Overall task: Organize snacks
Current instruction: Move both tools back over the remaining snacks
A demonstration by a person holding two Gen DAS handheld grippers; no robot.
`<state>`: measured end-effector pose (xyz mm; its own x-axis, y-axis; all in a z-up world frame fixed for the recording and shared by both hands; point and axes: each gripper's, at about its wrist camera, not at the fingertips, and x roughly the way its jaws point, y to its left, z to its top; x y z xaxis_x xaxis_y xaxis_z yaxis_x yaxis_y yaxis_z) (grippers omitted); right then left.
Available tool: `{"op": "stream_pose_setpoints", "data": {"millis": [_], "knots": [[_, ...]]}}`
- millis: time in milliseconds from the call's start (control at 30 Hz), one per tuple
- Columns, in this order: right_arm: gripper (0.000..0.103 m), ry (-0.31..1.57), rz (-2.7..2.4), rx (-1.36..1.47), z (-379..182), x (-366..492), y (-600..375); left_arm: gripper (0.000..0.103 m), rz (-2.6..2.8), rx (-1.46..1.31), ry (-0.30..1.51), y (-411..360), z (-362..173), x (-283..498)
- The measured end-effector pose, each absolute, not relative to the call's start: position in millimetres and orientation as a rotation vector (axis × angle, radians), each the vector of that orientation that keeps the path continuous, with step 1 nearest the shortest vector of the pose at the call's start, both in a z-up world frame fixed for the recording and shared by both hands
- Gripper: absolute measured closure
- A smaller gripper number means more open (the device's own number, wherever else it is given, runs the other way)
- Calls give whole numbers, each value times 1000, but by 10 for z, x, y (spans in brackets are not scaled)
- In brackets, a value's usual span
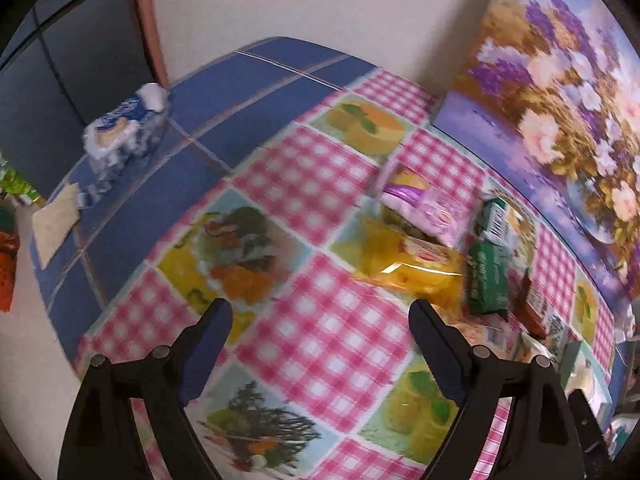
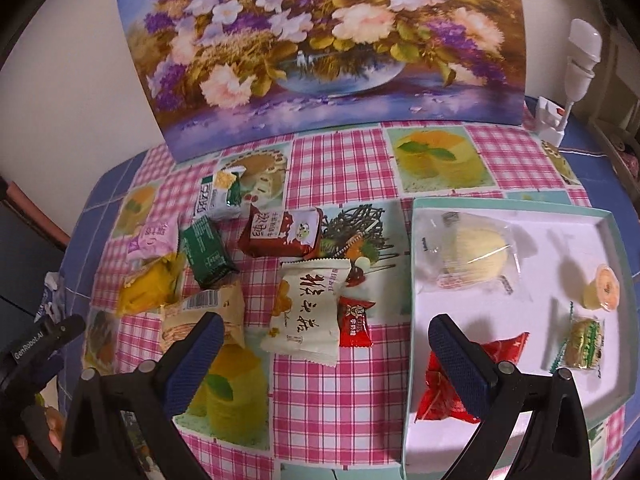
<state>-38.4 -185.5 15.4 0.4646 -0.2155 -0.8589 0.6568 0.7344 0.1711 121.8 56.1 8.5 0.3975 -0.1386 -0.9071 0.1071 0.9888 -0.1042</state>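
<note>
Loose snack packets lie on the checked tablecloth: a cream packet (image 2: 308, 312), a small red one (image 2: 354, 322), a brown one (image 2: 284, 232), a green one (image 2: 208, 256) and a yellow one (image 2: 152, 288). My right gripper (image 2: 326, 328) hovers open above the cream packet and holds nothing. The white tray (image 2: 520, 205) to its right holds a clear-wrapped round cake (image 2: 468, 256), a red packet (image 2: 508, 350), a jelly cup (image 2: 604, 292) and a small green biscuit (image 2: 584, 344). My left gripper (image 1: 320, 320) is open and empty over bare cloth. The yellow packet (image 1: 408, 264) and green packet (image 1: 488, 276) lie beyond its right finger.
A flower painting (image 2: 320, 52) leans on the wall behind the snacks. A white lamp (image 2: 576, 60) stands at the back right. A blue tissue pack (image 1: 124, 128) sits on the blue part of the table. The left gripper's black body (image 2: 40, 344) shows at the lower left.
</note>
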Motion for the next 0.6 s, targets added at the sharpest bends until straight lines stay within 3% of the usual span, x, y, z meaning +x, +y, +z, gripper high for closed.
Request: {"op": "stream_pose_setpoints", "data": {"millis": [600], "knots": [[1, 1044, -532, 466, -285, -41, -1905, 13, -445, 20, 1296, -404, -374, 1227]]}}
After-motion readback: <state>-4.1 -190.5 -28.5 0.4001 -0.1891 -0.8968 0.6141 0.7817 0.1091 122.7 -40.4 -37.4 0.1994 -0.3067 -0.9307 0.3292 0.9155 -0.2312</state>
